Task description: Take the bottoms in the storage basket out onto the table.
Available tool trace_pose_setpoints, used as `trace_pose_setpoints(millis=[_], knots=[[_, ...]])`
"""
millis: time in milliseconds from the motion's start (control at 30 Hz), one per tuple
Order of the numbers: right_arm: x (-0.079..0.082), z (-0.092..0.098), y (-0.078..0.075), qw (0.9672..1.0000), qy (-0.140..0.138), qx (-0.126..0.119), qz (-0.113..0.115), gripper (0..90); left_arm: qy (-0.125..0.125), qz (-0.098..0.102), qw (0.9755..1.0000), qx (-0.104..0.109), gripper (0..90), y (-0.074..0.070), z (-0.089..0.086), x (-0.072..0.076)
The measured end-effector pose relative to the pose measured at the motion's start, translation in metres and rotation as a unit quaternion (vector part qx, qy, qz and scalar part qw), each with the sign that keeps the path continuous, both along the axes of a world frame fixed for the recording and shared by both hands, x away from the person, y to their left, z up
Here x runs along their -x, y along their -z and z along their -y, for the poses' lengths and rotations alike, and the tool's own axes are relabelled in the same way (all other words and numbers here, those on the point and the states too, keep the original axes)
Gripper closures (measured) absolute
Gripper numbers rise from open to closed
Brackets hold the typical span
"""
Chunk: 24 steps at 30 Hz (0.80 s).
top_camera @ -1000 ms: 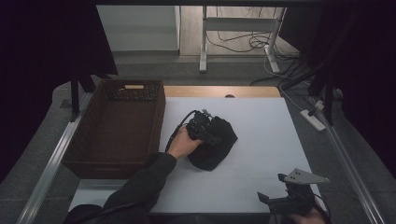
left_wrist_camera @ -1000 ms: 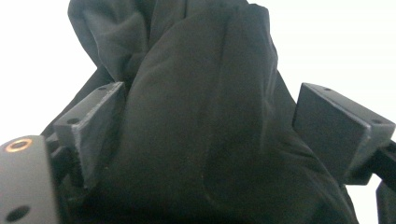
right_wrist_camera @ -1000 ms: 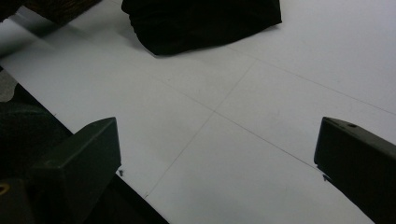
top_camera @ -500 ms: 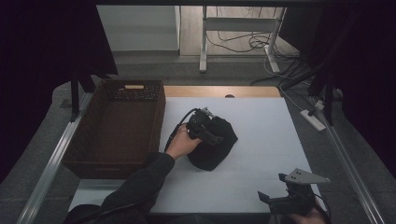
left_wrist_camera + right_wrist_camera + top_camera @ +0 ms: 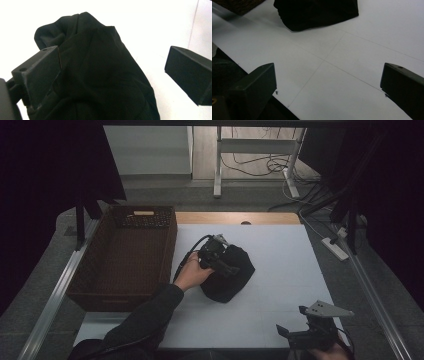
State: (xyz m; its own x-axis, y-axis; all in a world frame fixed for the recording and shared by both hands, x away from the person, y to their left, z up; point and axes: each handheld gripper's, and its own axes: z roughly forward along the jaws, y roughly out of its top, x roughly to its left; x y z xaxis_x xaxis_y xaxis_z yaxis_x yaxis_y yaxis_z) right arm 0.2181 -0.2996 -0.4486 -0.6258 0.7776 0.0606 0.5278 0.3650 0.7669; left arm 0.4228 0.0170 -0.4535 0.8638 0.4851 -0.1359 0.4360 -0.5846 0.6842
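Note:
A crumpled black cloth (image 5: 231, 279) lies in the middle of the white table (image 5: 285, 255). My left gripper (image 5: 219, 256) rests on top of the cloth, held by a hand in a dark sleeve. In the left gripper view the jaws stand wide open (image 5: 112, 58): the left one touches the black cloth (image 5: 100, 77) and the right one hangs over bare table. My right gripper (image 5: 295, 322) hovers near the table's front right edge, open and holding nothing. In the right gripper view the black cloth (image 5: 317, 11) lies well beyond the open jaws of the right gripper (image 5: 327, 75).
A brown wicker basket (image 5: 125, 255) stands along the left side of the table, close to the cloth. A cable (image 5: 186, 251) loops from the left gripper toward the basket. Metal rails run beside the table, and table legs and cables lie on the floor behind it.

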Motion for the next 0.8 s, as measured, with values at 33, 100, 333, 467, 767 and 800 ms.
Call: trace_pose_setpoints(millis=[33,100,333,467,767,800], knots=[[0.000,0.000,0.000,1.0000,0.000,-0.001,0.000,0.8,0.001,0.000,1.0000,0.002,1.7,-0.001,-0.001,0.001],[0.000,0.001,0.000,1.0000,0.000,-0.003,0.000,0.8,0.003,0.000,1.0000,0.004,1.7,-0.003,-0.003,0.002],[0.000,0.001,0.000,1.0000,0.000,-0.009,-0.001,0.8,0.008,0.002,0.9999,0.012,1.2,-0.009,-0.009,0.005],[0.000,0.001,0.000,1.0000,-0.001,-0.007,-0.001,0.8,0.012,-0.004,0.9994,0.032,0.9,-0.011,-0.014,0.006],[0.000,0.000,0.000,1.0000,-0.003,-0.003,-0.002,0.8,0.012,0.002,0.9993,0.036,0.0,-0.016,-0.022,0.010],[0.000,0.000,0.000,1.0000,-0.003,-0.003,-0.002,0.8,0.012,0.001,0.9992,0.038,0.0,-0.016,-0.023,0.011]])
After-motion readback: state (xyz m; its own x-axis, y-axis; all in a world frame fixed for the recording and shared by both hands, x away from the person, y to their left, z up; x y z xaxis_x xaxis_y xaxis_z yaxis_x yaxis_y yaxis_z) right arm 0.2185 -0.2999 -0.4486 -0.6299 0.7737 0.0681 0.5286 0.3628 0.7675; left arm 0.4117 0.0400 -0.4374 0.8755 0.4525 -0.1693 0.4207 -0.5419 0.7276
